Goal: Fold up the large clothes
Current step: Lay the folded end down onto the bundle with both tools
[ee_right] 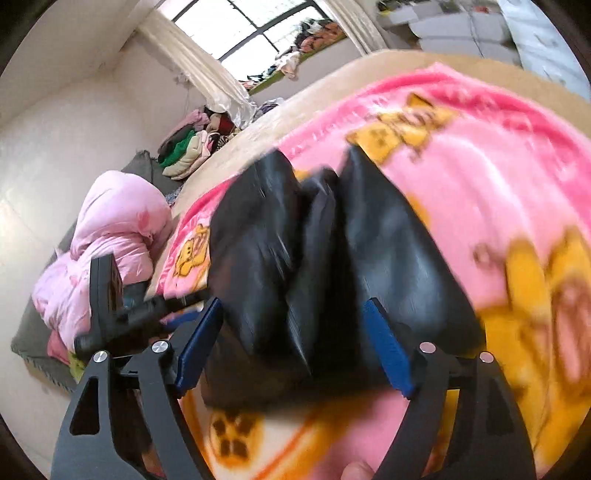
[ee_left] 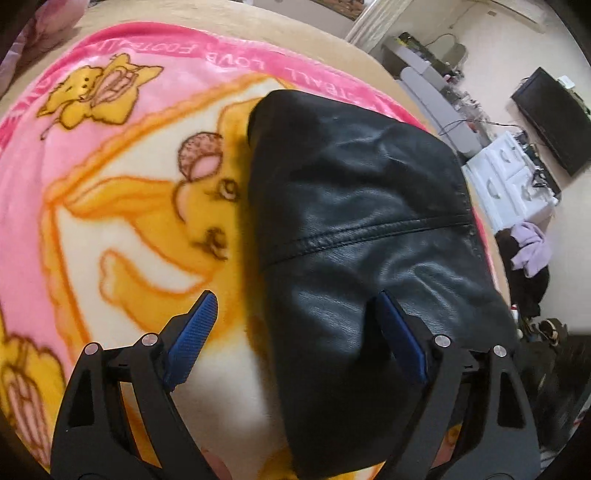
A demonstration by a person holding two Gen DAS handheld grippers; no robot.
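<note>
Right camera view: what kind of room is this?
Most likely a bedroom. A black jacket lies on a pink cartoon blanket over a bed, a pink quilt is heaped beside it, and clothes are piled near the window.

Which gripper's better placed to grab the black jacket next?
Probably right. The right gripper is open with the black jacket bunched between its fingers. The left gripper is open too, but straddles only the jacket's edge.
</note>
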